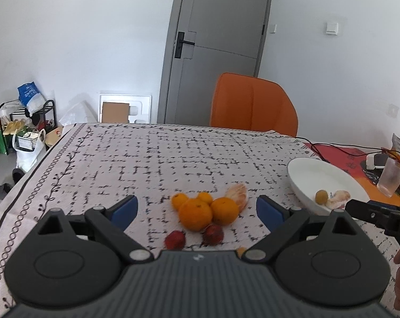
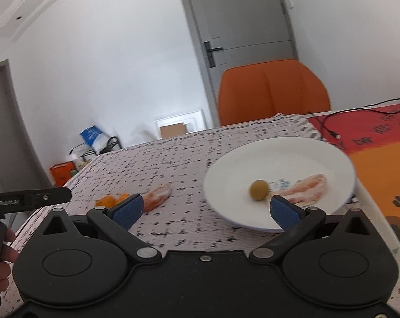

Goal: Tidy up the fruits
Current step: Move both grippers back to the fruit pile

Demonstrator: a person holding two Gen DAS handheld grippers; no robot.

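My left gripper (image 1: 197, 209) hangs wide open over the oranges (image 1: 195, 214), lined up to grab; my right gripper (image 2: 205, 206), also open and empty, waits beside the white plate (image 2: 253, 159).

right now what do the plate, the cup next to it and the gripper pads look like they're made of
White plate: probably glazed ceramic, given its smooth, glossy surface and a faint blue print near the middle.
Cup: looks like thin clear plastic; it is translucent and slightly cloudy, though glass can't be ruled out.
Pads on the gripper: likely blue rubber, matte with a fine dotted texture.
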